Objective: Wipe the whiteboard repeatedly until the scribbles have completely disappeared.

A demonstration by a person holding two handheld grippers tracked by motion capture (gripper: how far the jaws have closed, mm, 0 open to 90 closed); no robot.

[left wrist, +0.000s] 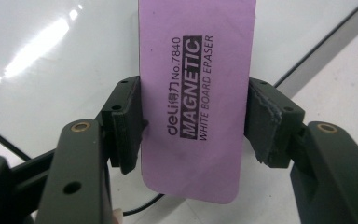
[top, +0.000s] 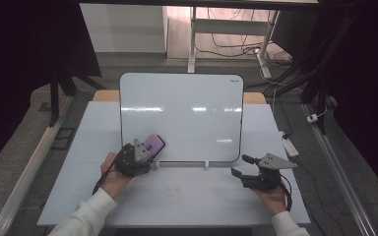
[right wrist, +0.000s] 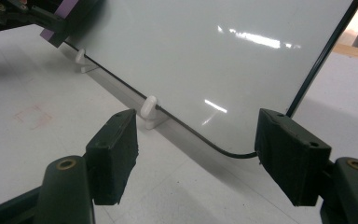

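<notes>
Your left gripper (top: 145, 153) is clamped on the long sides of a flat purple rectangular whiteboard eraser (left wrist: 196, 93), printed "deli No.7840 MAGNETIC WHITE BOARD ERASER". The eraser sits at the lower left corner of the glossy white whiteboard with a thin black rim (top: 181, 116), propped on small white plastic feet (right wrist: 149, 112) on the white table (top: 177, 196). Your right gripper (top: 242, 166) is spread wide, holding nothing, near the board's lower right corner.

Eraser (left wrist: 196, 98) far end cut by top edge; whiteboard (top: 181, 115) logo unreadable.
</notes>
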